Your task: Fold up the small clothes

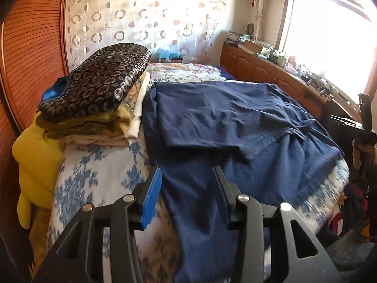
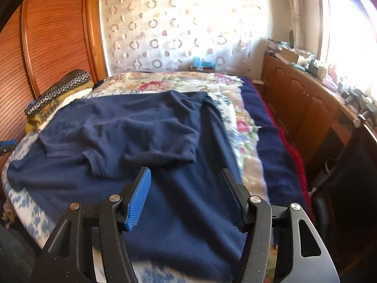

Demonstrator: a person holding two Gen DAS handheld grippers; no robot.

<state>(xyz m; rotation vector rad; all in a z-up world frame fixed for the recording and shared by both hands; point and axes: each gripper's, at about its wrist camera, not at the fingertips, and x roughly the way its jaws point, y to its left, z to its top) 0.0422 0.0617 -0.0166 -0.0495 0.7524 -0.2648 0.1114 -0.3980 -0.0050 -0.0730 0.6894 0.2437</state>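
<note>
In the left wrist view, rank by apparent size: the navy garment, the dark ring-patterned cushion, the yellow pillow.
1. Navy garment, by far the largest, spread across the bed.
2. Ring-patterned cushion, atop the folded stack.
3. Yellow pillow, though part of it is hidden behind the stack and bed edge, so its rank against the cushion is unsure.

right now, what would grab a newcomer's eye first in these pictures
The navy garment spread across the middle of the bed, partly folded over itself, dominates both views. To its left sits a stack of folded clothes topped by a dark circle-patterned piece. Both tongs, left and right, hang open above its near edge.
</note>
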